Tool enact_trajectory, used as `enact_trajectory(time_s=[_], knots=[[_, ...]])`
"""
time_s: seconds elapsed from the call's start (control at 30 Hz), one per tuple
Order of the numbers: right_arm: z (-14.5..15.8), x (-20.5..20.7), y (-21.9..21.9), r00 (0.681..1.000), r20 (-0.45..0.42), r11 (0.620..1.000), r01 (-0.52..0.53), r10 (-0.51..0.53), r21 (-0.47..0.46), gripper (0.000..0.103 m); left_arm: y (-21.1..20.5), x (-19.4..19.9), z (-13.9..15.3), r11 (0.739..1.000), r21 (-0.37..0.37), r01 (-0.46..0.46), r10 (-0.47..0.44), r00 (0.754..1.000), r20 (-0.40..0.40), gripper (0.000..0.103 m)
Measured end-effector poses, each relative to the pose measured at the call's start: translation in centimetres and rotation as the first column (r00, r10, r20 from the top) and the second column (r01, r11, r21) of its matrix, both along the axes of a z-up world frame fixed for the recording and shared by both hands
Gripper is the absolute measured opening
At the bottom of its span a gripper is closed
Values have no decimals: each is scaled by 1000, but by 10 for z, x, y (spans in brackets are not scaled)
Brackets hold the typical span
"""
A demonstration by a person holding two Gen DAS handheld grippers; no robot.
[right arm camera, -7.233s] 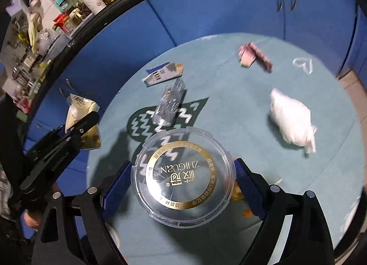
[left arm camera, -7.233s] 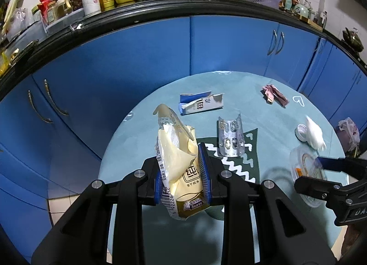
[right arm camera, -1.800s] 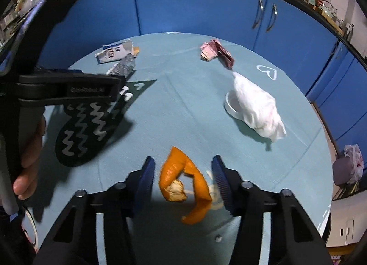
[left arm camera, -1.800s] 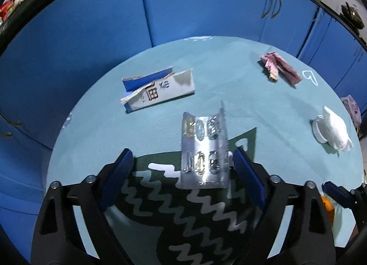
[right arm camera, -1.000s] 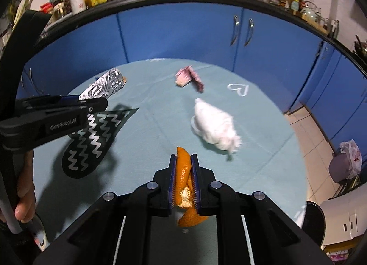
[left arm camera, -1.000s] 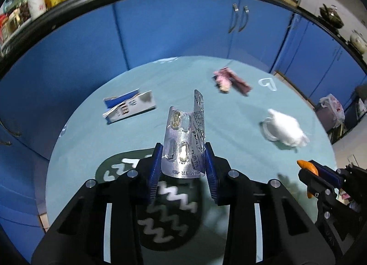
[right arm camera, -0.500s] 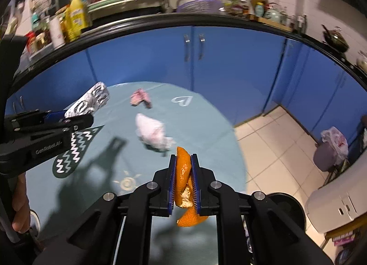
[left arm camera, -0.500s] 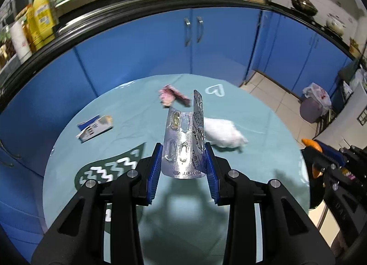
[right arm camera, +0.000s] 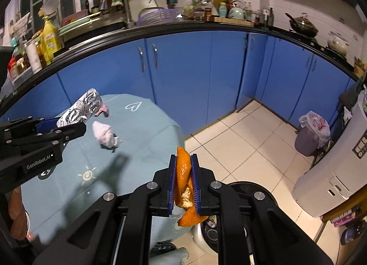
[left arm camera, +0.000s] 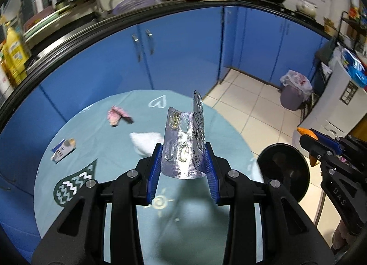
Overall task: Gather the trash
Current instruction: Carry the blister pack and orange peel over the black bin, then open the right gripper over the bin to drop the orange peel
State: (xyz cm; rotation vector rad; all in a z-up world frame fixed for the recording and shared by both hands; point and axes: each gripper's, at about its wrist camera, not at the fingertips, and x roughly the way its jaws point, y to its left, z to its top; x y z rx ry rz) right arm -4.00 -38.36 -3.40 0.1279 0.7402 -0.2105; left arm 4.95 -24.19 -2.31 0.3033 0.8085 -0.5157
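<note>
The right gripper (right arm camera: 184, 181), jaws clamped on the orange peel (right arm camera: 183, 173), hangs nearest the black bin (right arm camera: 252, 190), low centre of its frame. The left gripper (left arm camera: 183, 161) grips the upright blister pack (left arm camera: 182, 148) over the counter (left arm camera: 96, 141); the bin (left arm camera: 284, 168) lies to its lower right.

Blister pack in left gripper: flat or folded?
Folded. The blister pack stands bent lengthwise into a V, its sides pressed between the left gripper fingers.

Blue cabinets (right arm camera: 183, 76), white-tiled floor (right arm camera: 252, 136)
</note>
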Motion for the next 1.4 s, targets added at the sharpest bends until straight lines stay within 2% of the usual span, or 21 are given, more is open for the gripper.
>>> enact_trajectory(time_s=[0.8,1.17,1.4], knots=[[-6,-47,-90,986,24,984,166,-168,64,13,-112,-48,1,979,73,191,-194,981,24,37],[-13,-58,-120,978,-1,976,207,-207,74,13,-156,-64,2,961,85,263,-266,964,21,37],[-21,-64,-139,971,-17,965,237,-237,115,15,-176,-73,3,952,89,293,-296,955,26,37]])
